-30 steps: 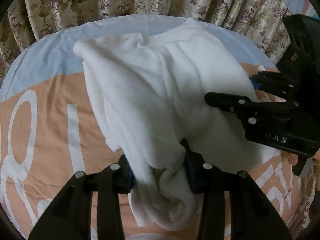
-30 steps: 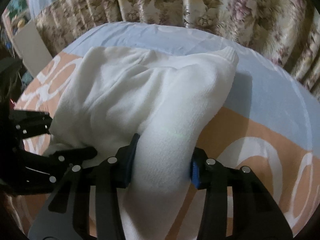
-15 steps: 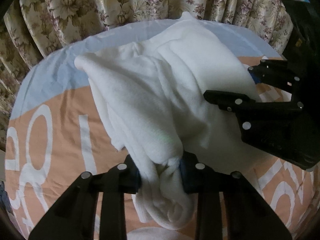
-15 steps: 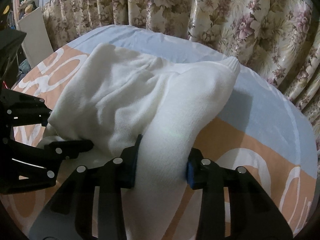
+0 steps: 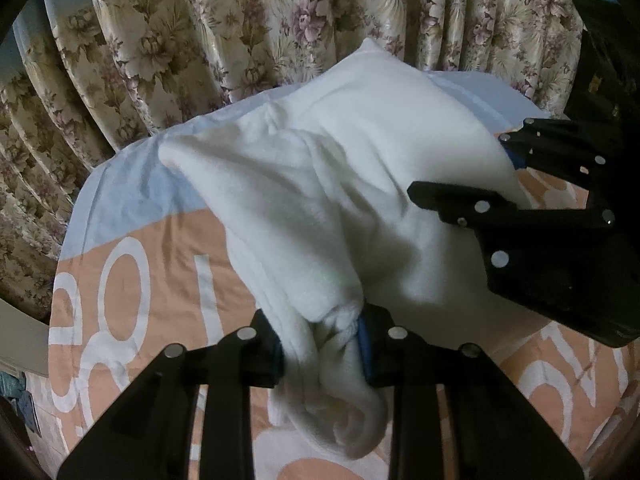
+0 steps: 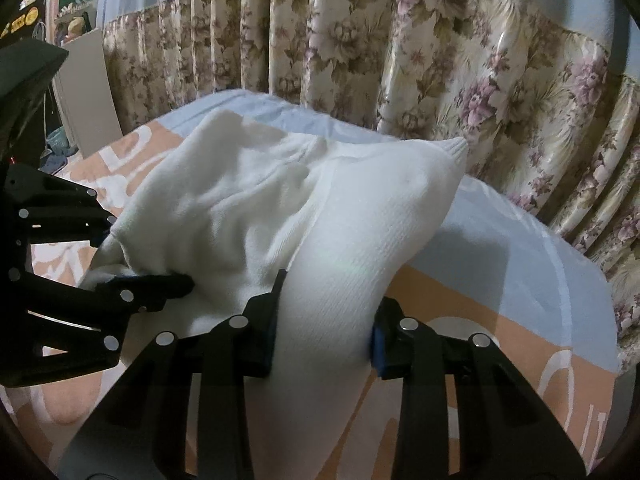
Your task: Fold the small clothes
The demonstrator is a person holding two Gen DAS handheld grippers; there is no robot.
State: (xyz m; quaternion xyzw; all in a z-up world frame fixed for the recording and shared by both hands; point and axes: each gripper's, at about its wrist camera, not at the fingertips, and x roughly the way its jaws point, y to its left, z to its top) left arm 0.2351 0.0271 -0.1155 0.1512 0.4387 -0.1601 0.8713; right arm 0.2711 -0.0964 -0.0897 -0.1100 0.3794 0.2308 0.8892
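A white knitted garment (image 5: 320, 200) is held up over the bed, its far part lifted toward the curtains. My left gripper (image 5: 322, 344) is shut on a bunched edge of it, with a rolled end hanging below the jaws. My right gripper (image 6: 324, 320) is shut on another thick fold of the same garment (image 6: 320, 220). The right gripper also shows at the right of the left wrist view (image 5: 500, 184), and the left gripper at the left of the right wrist view (image 6: 132, 280). The two grippers are close together.
The bed sheet (image 5: 140, 272) is orange with white letters and has a pale blue band (image 6: 500, 248) at the far side. Floral curtains (image 6: 440, 60) hang close behind the bed. A white board (image 6: 88, 92) leans at the far left.
Both grippers have risen and tilted up with the garment. Its far end has lifted off the sheet and more curtain shows. Both grips have held.
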